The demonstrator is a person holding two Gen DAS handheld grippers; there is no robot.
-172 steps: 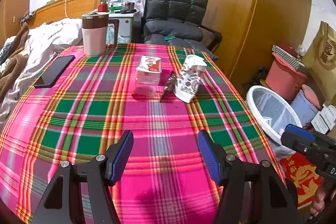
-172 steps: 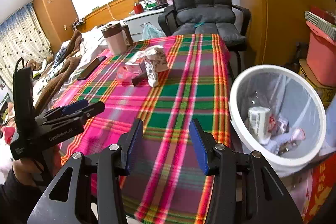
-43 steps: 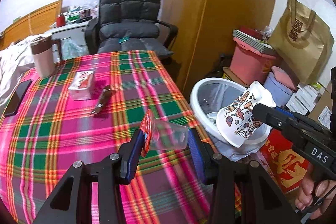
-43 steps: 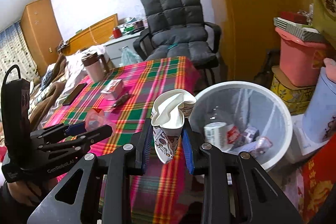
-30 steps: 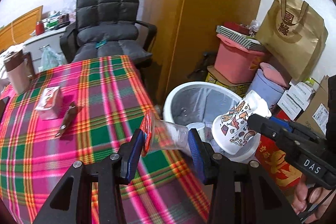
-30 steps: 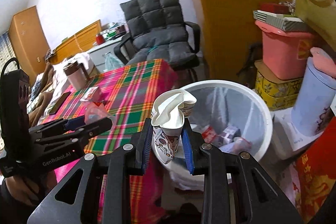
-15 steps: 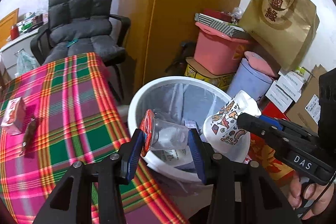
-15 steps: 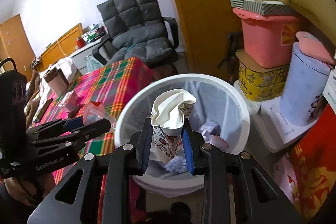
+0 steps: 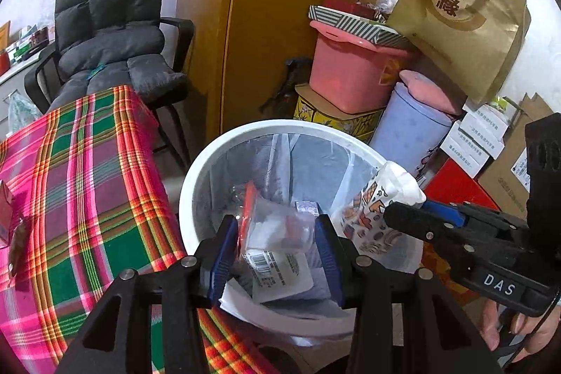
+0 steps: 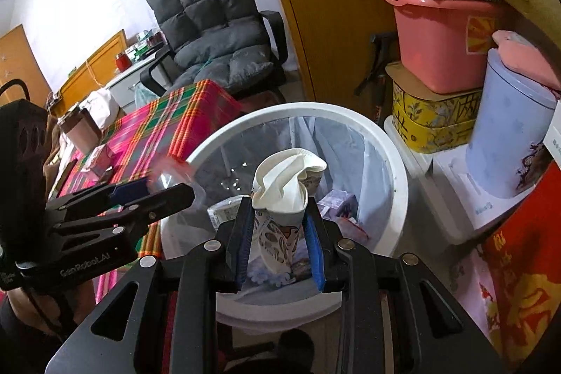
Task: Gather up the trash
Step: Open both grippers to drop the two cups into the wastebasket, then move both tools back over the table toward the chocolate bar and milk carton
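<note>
My left gripper (image 9: 275,249) holds a clear plastic cup with a red lid (image 9: 273,226) between its blue pads, right over the white trash bin (image 9: 196,177). My right gripper (image 10: 280,240) is shut on a crushed patterned paper cup (image 10: 284,191), also over the bin (image 10: 396,170). The bin is lined with a clear bag and holds several pieces of trash, among them a labelled carton (image 9: 277,272). The paper cup (image 9: 371,202) and the right gripper (image 9: 403,216) show at the right of the left wrist view; the left gripper (image 10: 164,188) shows at the left of the right wrist view.
A table with a pink-green plaid cloth (image 9: 70,181) stands left of the bin, with a small carton (image 10: 100,156) and a mug (image 10: 79,128) on it. A grey chair (image 9: 112,34) is behind. Pink tub (image 9: 350,72), blue canister (image 9: 410,132) and boxes crowd the right.
Both grippers moved from the table to over the bin, carrying the plastic cup and the paper cup. In the last half second the left gripper moved closer over the bin's opening.
</note>
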